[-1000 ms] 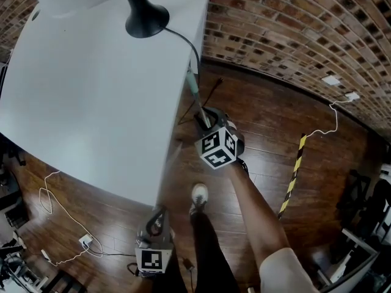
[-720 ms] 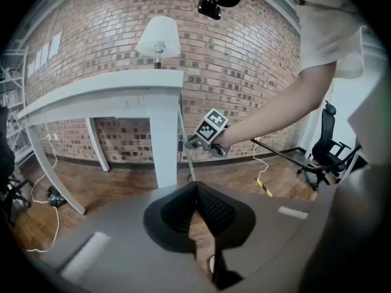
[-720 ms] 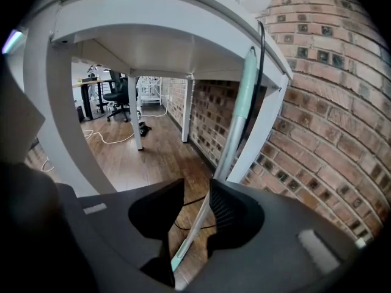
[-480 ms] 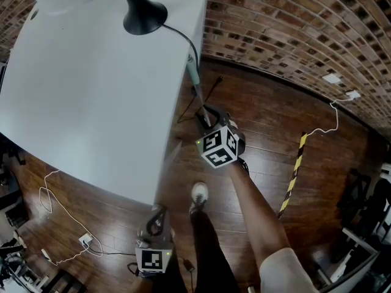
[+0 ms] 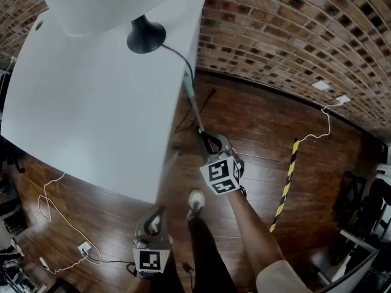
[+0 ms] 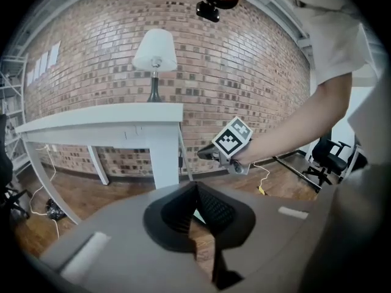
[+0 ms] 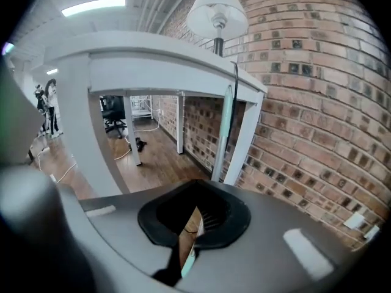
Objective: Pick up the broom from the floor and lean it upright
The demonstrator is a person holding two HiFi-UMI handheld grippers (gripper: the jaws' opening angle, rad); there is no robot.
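Head view has the broom [image 5: 193,105] just above the frame's centre. It stands steeply, with the top of its pale green stick against the edge of the white table [image 5: 91,102], close to where the cord of the black-footed lamp [image 5: 145,34] drops over that edge, near the brick wall [image 5: 275,35]. Its lower part is hidden behind the right gripper [image 5: 205,138], which points up the frame at it from over the wooden floor [image 5: 263,127]. In the right gripper view the jaws have just closed and their tips meet with nothing pinched. The stick runs down behind one finger, and a thin sliver of it shows through the slit below the tips. The left gripper [image 5: 159,213], at lower centre beside the table's near corner, has its jaws pressed together and empty.
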